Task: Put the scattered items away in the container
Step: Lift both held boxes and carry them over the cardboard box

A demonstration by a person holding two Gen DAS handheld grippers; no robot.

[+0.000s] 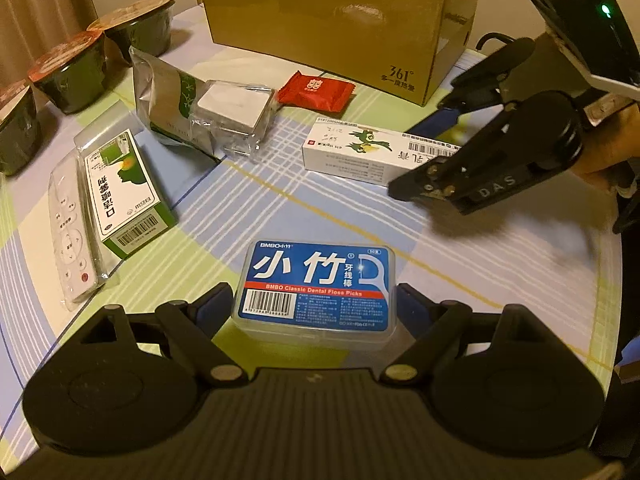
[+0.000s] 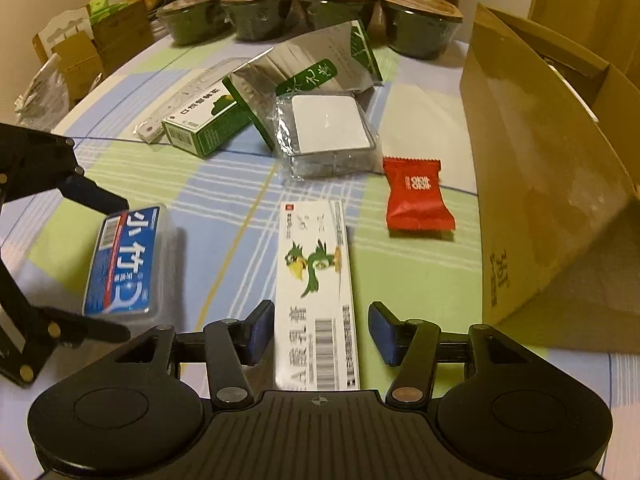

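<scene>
A blue-labelled clear floss-pick box [image 1: 316, 288] lies on the checked cloth. My left gripper [image 1: 314, 304] is shut on it, pads against its two short ends; from the right wrist view the left gripper [image 2: 126, 268] brackets the floss-pick box [image 2: 120, 264]. A long white ointment carton with a green bird [image 2: 316, 280] lies between the blue pads of my right gripper [image 2: 322, 332], which stands open with a gap showing on the right side. The left wrist view shows the right gripper [image 1: 418, 150] over the carton [image 1: 360, 152]. The brown cardboard container [image 1: 320, 32] stands behind.
Loose on the cloth: a red candy packet [image 2: 416, 196], a plastic-wrapped white block [image 2: 332, 128], a silver-green pouch [image 1: 160, 96], a green-white medicine box [image 1: 124, 192] and a bagged white remote [image 1: 70, 232]. Several dark lidded bowls [image 2: 260, 12] line the far edge. The container wall [image 2: 540, 200] rises close on the right.
</scene>
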